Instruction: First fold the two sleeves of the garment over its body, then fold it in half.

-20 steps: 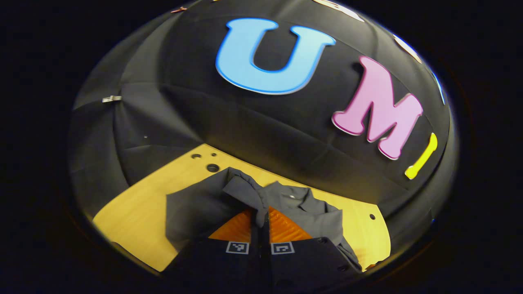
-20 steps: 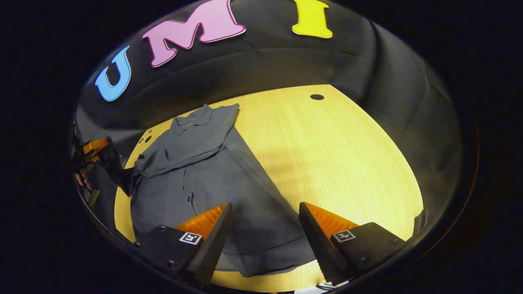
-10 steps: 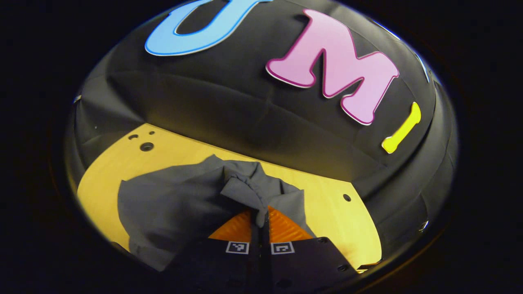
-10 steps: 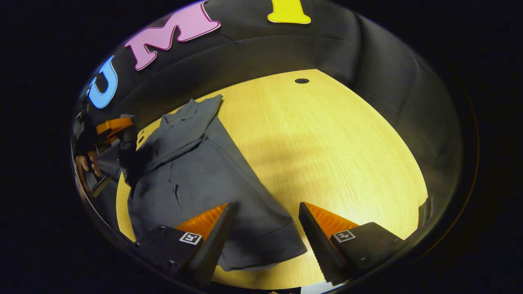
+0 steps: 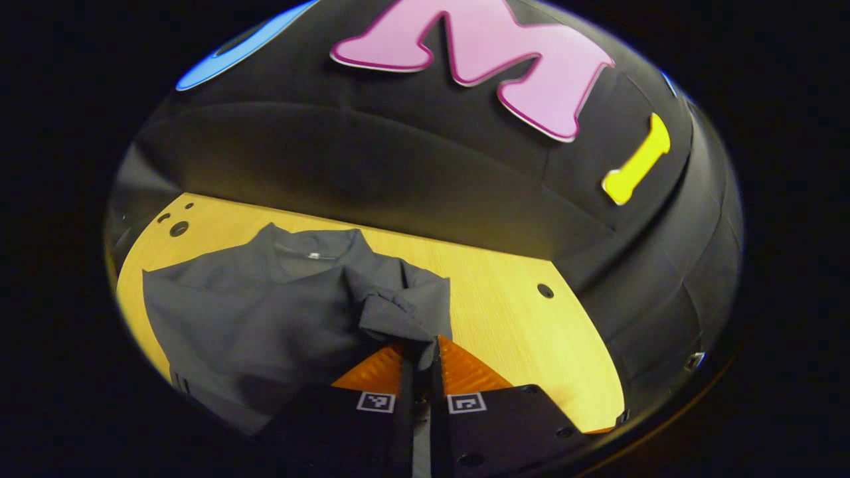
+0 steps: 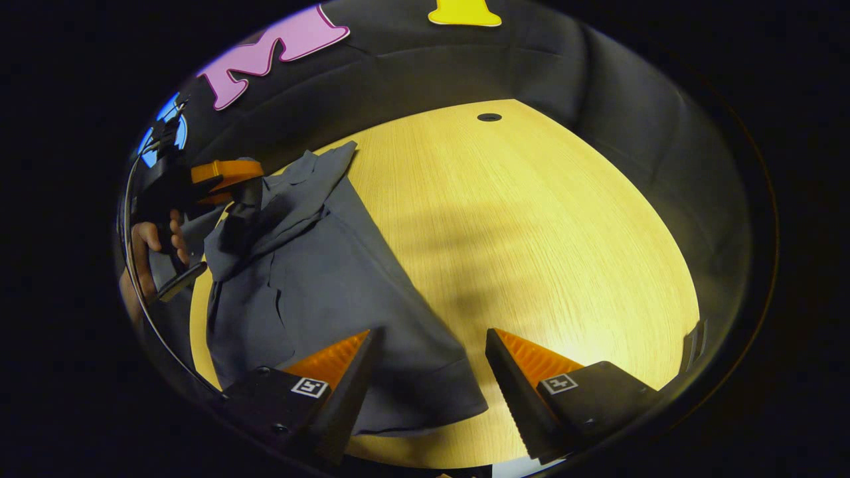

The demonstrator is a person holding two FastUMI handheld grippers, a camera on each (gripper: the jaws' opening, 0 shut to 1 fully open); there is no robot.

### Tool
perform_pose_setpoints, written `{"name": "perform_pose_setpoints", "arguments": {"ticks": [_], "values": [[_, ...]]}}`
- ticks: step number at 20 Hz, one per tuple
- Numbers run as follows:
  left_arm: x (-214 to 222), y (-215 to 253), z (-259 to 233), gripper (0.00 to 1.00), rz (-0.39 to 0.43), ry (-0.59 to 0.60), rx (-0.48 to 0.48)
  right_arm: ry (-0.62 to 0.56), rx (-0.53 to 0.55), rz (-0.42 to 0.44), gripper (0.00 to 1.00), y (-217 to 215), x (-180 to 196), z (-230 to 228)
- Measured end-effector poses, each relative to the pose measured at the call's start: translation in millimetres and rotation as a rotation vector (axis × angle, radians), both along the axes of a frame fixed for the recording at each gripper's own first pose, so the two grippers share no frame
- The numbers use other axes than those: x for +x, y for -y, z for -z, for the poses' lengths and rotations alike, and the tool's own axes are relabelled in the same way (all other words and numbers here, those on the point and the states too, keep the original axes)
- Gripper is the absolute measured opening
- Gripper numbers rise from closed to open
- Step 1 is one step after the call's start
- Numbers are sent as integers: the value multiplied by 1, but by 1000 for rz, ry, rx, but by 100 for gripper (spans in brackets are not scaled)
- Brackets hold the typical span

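Sleeve [image 5: 392,318] carried farther over shirt [image 6: 319,279], left claw [image 5: 420,352] clamped

Garment [image 6: 332,279] on table [image 6: 531,219], left part.

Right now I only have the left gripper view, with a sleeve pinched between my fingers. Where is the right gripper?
Observer: The right gripper hangs open above the shirt's hem corner, holding nothing.
Operator: Is the other sleeve folded yet?
Observer: It lies across the shirt's chest, below the collar.
Operator: How does my left gripper look from there?
Observer: The left gripper is lifted near the collar, a hand gripping its handle, with the sleeve draping from it.
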State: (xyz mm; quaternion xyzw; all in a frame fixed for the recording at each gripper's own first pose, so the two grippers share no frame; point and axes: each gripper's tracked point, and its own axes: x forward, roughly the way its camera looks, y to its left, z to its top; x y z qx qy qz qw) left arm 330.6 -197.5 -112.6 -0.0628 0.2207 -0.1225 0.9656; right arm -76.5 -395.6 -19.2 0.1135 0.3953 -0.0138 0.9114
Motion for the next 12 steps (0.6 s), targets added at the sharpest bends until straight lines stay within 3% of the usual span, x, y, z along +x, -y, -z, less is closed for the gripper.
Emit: {"name": "perform_pose_setpoints", "arguments": {"ticks": [1, 2, 3, 6, 7, 9, 12], "values": [[0, 3, 2, 10, 12, -1, 14, -4, 1, 1, 99, 0, 0, 1], [1, 5, 2, 20, 22, 1, 13, -9, 1, 1, 99, 1, 0, 1], [-1, 9, -1, 23, 39, 4, -7, -12, 1, 2, 100, 0, 0, 1], [-9, 3, -14, 75, 47, 36, -40, -21, 9, -8, 99, -2, 1, 3], [-14, -6, -17, 86, 36, 44, -26, -22, 9, -11, 99, -3, 2, 4], [-27, -27, -18, 96, 15, 54, 16, -27, 17, -21, 99, -9, 4, 5], [-61, -71, -13, 96, -22, 57, 77, -45, 9, -40, 99, -18, 7, 11]]}}
